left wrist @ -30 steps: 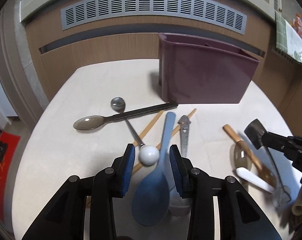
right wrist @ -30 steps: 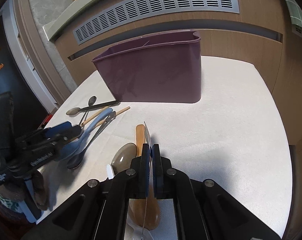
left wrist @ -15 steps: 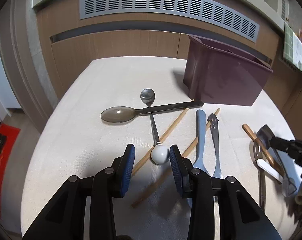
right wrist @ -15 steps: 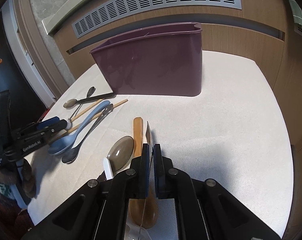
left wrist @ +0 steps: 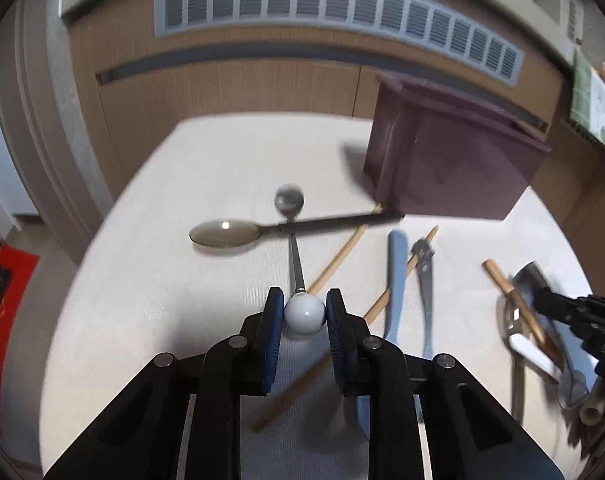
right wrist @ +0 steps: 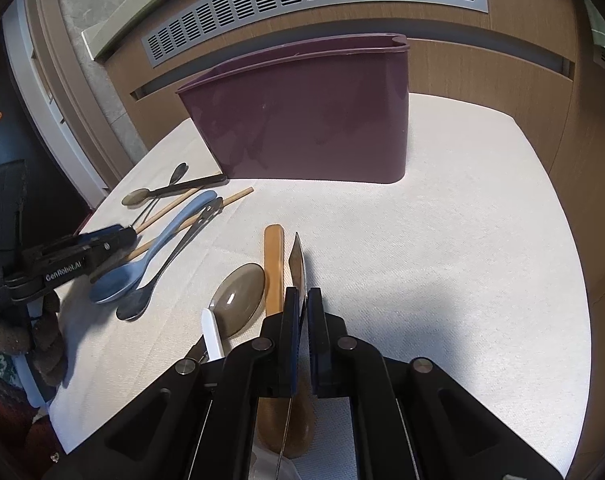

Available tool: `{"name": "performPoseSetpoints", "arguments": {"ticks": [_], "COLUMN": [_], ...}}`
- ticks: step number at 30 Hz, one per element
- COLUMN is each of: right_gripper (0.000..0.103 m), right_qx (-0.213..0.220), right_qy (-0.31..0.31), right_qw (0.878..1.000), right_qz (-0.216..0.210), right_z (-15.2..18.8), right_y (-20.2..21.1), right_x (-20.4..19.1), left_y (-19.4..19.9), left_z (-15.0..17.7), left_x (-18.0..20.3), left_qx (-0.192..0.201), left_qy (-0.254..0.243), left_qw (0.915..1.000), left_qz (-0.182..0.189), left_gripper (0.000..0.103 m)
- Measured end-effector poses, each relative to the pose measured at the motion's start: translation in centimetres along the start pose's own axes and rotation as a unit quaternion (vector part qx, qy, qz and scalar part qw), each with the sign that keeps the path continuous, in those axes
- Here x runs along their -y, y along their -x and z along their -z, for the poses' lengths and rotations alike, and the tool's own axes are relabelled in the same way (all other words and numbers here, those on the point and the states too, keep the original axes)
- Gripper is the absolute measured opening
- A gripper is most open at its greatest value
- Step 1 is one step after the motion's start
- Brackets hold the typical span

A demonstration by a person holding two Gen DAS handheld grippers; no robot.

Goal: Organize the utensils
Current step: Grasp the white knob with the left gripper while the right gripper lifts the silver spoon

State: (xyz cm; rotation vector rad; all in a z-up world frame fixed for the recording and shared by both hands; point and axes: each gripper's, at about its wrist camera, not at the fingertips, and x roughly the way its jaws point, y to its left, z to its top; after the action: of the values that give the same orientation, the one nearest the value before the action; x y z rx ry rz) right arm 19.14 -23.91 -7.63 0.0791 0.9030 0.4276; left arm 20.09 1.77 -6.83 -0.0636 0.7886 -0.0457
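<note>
My left gripper (left wrist: pixel 303 312) is shut on the white ball end (left wrist: pixel 304 314) of a thin metal spoon (left wrist: pixel 289 199), whose bowl points away under a dark long-handled spoon (left wrist: pixel 226 233). My right gripper (right wrist: pixel 301 308) is shut on a flat metal utensil (right wrist: pixel 297 258) held edge-up above the table. A purple utensil bin (right wrist: pixel 310 120) stands at the back; it also shows in the left wrist view (left wrist: pixel 450 160). Wooden chopsticks (left wrist: pixel 334 260), a blue spoon (left wrist: pixel 396 276) and a metal utensil (left wrist: pixel 424 276) lie to the right of my left gripper.
A wooden spoon (right wrist: pixel 273 264), a grey translucent spoon (right wrist: pixel 238 298) and a white handle (right wrist: pixel 211 332) lie under my right gripper. The table (right wrist: pixel 442 260) has a white cloth. A wooden cabinet with a vent (left wrist: pixel 334 8) stands behind. The floor drops off at left.
My left gripper has moved forward and closed on the white ball end of the thin spoon. My right gripper has stayed shut on its metal utensil, nearly still.
</note>
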Motion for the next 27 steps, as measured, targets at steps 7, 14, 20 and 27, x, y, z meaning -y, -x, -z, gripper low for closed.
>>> {"name": "performPoseSetpoints", "arguments": {"ticks": [7, 14, 20, 27], "right_gripper": [0.006, 0.006, 0.006, 0.010], "right_qx": [-0.018, -0.047, -0.071, -0.102], "right_qy": [0.028, 0.076, 0.092, 0.124], "right_qw": [0.999, 0.996, 0.993, 0.986], "right_qz": [0.001, 0.001, -0.018, -0.053], "right_z": [-0.7, -2.3, -4.1, -6.4], "right_y": [-0.8, -2.5, -4.1, -6.3], "right_x": [-0.5, -1.5, -2.1, -3.2], "left_y": [3.8, 7.1, 8.5, 8.4], "left_z": [-1.2, -3.1, -4.3, -4.3], "left_x": [0.2, 0.7, 0.8, 0.4], "left_qx": [0.049, 0.071, 0.073, 0.070], "left_qy": [-0.030, -0.062, -0.064, -0.055], "left_qw": [0.9983, 0.9948, 0.9936, 0.9942], "left_qz": [0.013, 0.039, 0.058, 0.061], "left_gripper": [0.022, 0.022, 0.022, 0.022]}}
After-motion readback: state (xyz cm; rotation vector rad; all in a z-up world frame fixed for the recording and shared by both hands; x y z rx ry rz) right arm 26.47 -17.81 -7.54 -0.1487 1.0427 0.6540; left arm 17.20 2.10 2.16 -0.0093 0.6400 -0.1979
